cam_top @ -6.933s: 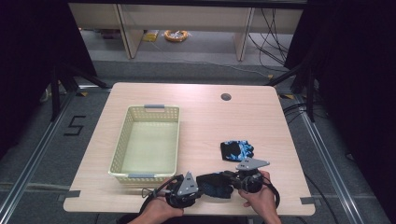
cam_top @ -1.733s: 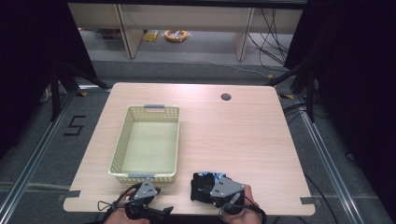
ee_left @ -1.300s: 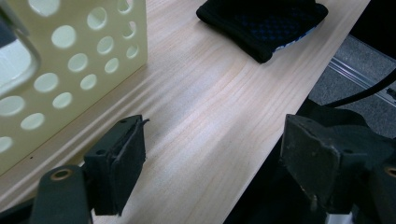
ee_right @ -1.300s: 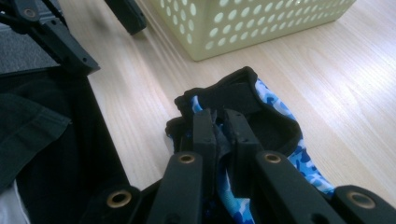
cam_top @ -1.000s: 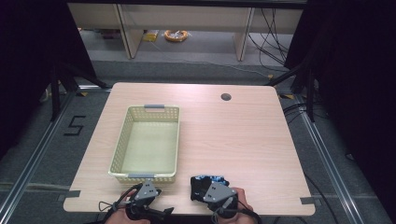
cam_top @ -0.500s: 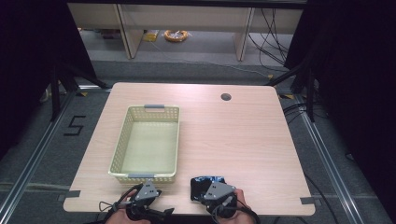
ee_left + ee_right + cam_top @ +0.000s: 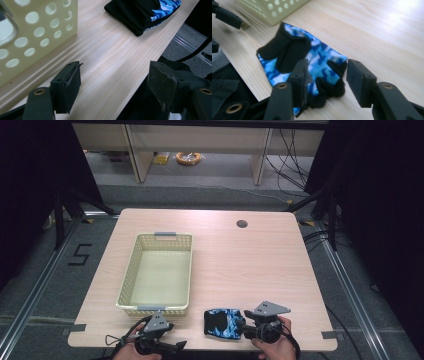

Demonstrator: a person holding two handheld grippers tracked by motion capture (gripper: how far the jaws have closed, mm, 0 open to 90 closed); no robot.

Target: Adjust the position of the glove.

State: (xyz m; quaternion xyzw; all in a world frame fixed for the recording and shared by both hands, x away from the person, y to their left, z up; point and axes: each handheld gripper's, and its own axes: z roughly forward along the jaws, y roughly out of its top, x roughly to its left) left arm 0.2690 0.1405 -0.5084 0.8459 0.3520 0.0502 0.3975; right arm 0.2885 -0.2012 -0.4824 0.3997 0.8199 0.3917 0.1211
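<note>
A blue camouflage glove (image 7: 222,322) with black palm patches lies flat near the table's front edge, right of the basket. My right gripper (image 7: 246,324) sits just right of it, pointing left. In the right gripper view its jaws (image 7: 328,67) have just been opening; the glove's (image 7: 319,56) black finger ends lie between them and the pads do not press on it. My left gripper (image 7: 175,346) rests at the front edge below the basket. Its jaws (image 7: 115,75) stand wide and have just been closing slightly, with only bare wood between them. The glove (image 7: 142,12) lies ahead of it.
A pale yellow perforated basket (image 7: 159,239) stands empty on the left half of the wooden table (image 7: 250,265). A cable hole (image 7: 242,224) sits at the back. The basket's wall (image 7: 37,32) is close to my left gripper.
My right gripper has slid right off the glove and its jaws have opened, leaving the glove flat on the table. The left gripper has stayed put.
</note>
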